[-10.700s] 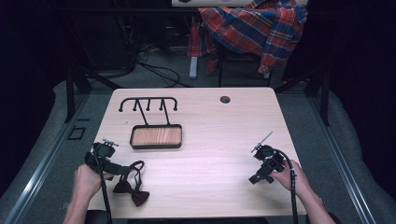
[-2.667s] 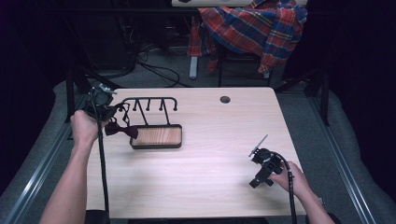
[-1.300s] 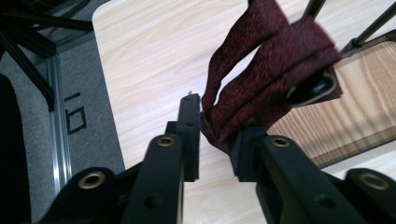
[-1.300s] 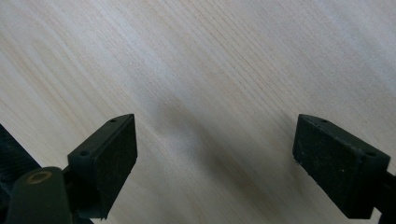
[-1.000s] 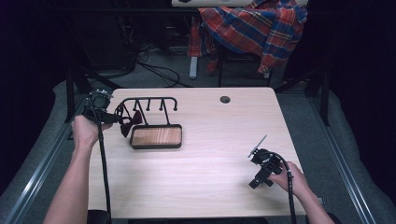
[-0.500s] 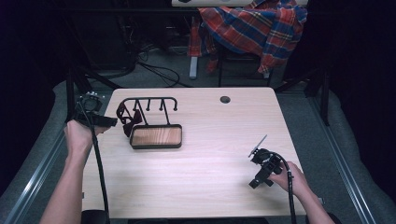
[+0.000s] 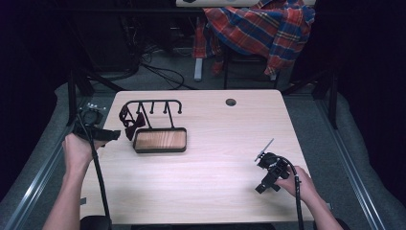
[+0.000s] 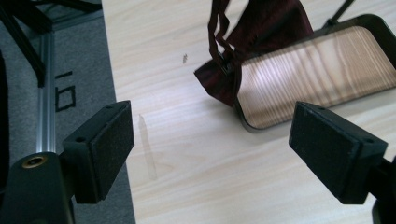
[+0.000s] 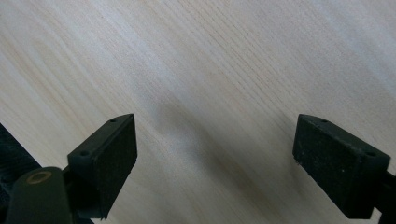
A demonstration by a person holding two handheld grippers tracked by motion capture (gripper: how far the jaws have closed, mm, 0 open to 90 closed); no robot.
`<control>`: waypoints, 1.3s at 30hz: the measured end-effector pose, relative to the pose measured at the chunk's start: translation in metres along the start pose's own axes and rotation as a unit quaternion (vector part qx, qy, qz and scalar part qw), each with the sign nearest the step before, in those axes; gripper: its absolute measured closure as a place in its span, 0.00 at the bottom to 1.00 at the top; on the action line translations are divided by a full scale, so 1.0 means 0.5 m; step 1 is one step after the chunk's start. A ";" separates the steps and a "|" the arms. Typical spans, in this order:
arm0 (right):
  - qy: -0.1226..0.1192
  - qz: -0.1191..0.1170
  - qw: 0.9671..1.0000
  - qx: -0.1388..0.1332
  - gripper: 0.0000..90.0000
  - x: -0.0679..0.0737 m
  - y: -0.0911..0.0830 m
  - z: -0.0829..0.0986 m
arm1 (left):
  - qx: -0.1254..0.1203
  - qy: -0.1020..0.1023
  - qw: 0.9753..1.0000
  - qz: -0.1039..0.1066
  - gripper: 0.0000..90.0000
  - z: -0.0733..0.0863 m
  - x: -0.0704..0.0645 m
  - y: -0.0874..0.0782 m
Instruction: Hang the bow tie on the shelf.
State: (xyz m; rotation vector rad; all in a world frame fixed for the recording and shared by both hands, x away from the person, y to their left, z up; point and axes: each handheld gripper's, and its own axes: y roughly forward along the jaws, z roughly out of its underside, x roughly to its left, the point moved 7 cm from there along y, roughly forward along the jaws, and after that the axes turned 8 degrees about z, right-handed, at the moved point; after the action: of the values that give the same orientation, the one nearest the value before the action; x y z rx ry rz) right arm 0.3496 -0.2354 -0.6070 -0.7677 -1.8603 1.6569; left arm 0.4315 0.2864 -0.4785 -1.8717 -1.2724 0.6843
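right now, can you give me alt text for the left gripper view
A dark red bow tie hangs by its strap, its lower end beside the corner of a wood-lined tray on a pale table. The left claw is open in the foreground, holding nothing.

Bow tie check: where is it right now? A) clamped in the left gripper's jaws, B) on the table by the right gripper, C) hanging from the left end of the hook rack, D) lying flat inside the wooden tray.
C: the dark red bow tie hangs by its strap from the left end of the hook rack, drooping beside the wooden tray, while the left gripper has its jaws wide apart and empty.
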 end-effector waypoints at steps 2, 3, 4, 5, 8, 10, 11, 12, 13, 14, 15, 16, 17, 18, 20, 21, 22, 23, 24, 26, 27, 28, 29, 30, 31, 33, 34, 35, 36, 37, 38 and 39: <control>0.000 0.000 1.000 -0.001 0.15 0.000 0.000 0.000 | 0.004 0.001 1.000 0.003 0.15 0.011 -0.004 -0.002; 0.000 0.000 1.000 -0.001 0.15 0.000 0.000 0.000 | 0.003 -0.001 1.000 0.005 0.15 0.017 -0.007 -0.002; 0.000 0.000 1.000 -0.001 0.15 0.000 0.000 0.000 | 0.005 -0.001 1.000 0.006 0.15 0.022 -0.009 -0.003; 0.002 0.000 1.000 -0.002 0.15 0.001 0.001 -0.001 | 0.007 -0.001 1.000 0.007 0.15 0.026 -0.011 -0.003; 0.002 -0.001 1.000 -0.001 0.15 0.001 0.001 -0.001 | 0.014 0.004 1.000 0.011 0.14 0.044 -0.018 -0.004; 0.001 0.000 1.000 -0.002 0.15 0.001 0.001 0.000 | 0.018 0.006 1.000 0.013 0.14 0.056 -0.020 -0.004; 0.001 0.000 1.000 -0.001 0.15 0.001 0.001 0.000 | 0.020 0.005 1.000 0.013 0.14 0.064 -0.021 -0.004; 0.002 0.000 1.000 0.000 0.15 0.001 0.000 0.000 | 0.021 0.005 1.000 0.014 0.13 0.068 -0.022 -0.005; 0.002 0.000 1.000 0.001 0.15 0.001 0.000 0.000 | 0.023 0.005 1.000 0.017 0.13 0.074 -0.023 -0.005; 0.001 0.001 1.000 0.000 0.15 0.000 0.000 0.000 | 0.024 0.005 1.000 0.017 0.13 0.081 -0.025 -0.005; 0.001 0.000 1.000 -0.001 0.15 0.001 0.000 -0.001 | 0.026 0.006 1.000 0.016 0.13 0.089 -0.028 -0.005; 0.001 0.000 1.000 -0.001 0.15 0.001 0.000 -0.001 | 0.029 0.005 0.999 0.019 0.13 0.100 -0.032 -0.005; 0.002 0.000 1.000 -0.002 0.15 0.002 0.001 -0.001 | 0.031 0.005 0.999 0.019 0.13 0.105 -0.035 -0.005; 0.002 0.000 1.000 -0.001 0.15 0.001 0.001 -0.001 | 0.036 0.008 0.999 0.020 0.13 0.113 -0.037 -0.004; 0.001 0.000 1.000 -0.001 0.15 0.001 0.000 0.000 | 0.041 0.007 0.999 0.021 0.12 0.125 -0.040 -0.002; 0.000 0.001 1.000 -0.001 0.15 0.001 0.000 -0.001 | 0.043 0.009 0.999 0.021 0.12 0.130 -0.041 -0.001; 0.000 0.001 1.000 -0.001 0.15 0.001 0.000 -0.001 | 0.045 0.006 0.999 0.022 0.12 0.136 -0.042 0.001; 0.002 -0.002 1.000 -0.004 0.15 0.003 0.001 -0.002 | 0.049 0.006 0.999 0.023 0.12 0.143 -0.043 0.002; 0.000 0.000 1.000 -0.003 0.15 0.002 0.001 -0.001 | 0.052 0.006 0.998 0.024 0.11 0.149 -0.044 0.004; 0.002 -0.002 1.000 -0.004 0.15 0.003 0.001 -0.002 | 0.057 0.003 0.998 0.027 0.11 0.161 -0.047 0.008; 0.001 0.000 1.000 -0.001 0.15 0.001 0.000 -0.001 | 0.059 0.002 0.998 0.027 0.11 0.167 -0.049 0.011; 0.001 0.000 1.000 -0.001 0.15 0.001 0.000 -0.001 | 0.061 0.002 0.998 0.028 0.11 0.173 -0.051 0.013; 0.001 0.000 1.000 0.000 0.15 0.001 0.000 -0.001 | 0.064 0.001 0.997 0.030 0.11 0.181 -0.052 0.015; -0.001 -0.001 1.000 -0.001 0.15 0.001 0.001 -0.001 | 0.064 -0.001 0.997 0.031 0.11 0.185 -0.054 0.016; 0.003 -0.003 1.000 -0.004 0.15 0.003 0.001 -0.002 | 0.063 -0.001 0.997 0.033 0.11 0.189 -0.055 0.017; 0.002 -0.002 1.000 -0.004 0.15 0.003 0.001 -0.002 | 0.062 -0.008 0.997 0.037 0.10 0.199 -0.058 0.019; 0.002 -0.002 1.000 -0.004 0.15 0.003 0.001 -0.002 | 0.061 -0.011 0.997 0.041 0.09 0.204 -0.060 0.020; -0.001 0.001 1.000 -0.003 0.15 0.002 0.001 -0.001 | 0.061 -0.014 0.997 0.044 0.08 0.208 -0.061 0.022; -0.001 0.001 1.000 -0.003 0.15 0.002 0.001 -0.001 | 0.063 -0.012 0.997 0.044 0.08 0.211 -0.062 0.025; -0.001 0.002 1.000 -0.004 0.15 0.002 0.000 -0.002 | 0.064 -0.010 0.997 0.042 0.07 0.213 -0.061 0.026; -0.002 0.002 1.000 -0.003 0.15 0.002 0.000 -0.002 | 0.064 -0.009 0.997 0.040 0.07 0.214 -0.061 0.028; 0.001 -0.003 1.000 -0.004 0.15 0.003 -0.001 -0.002 | 0.063 -0.010 0.997 0.041 0.07 0.214 -0.060 0.029</control>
State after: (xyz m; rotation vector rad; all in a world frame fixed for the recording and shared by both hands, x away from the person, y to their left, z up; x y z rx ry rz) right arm 0.3490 -0.2336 -0.6066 -0.7668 -1.8677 1.6444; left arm 0.3459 0.2862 -0.5511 -1.8265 -1.1426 0.8093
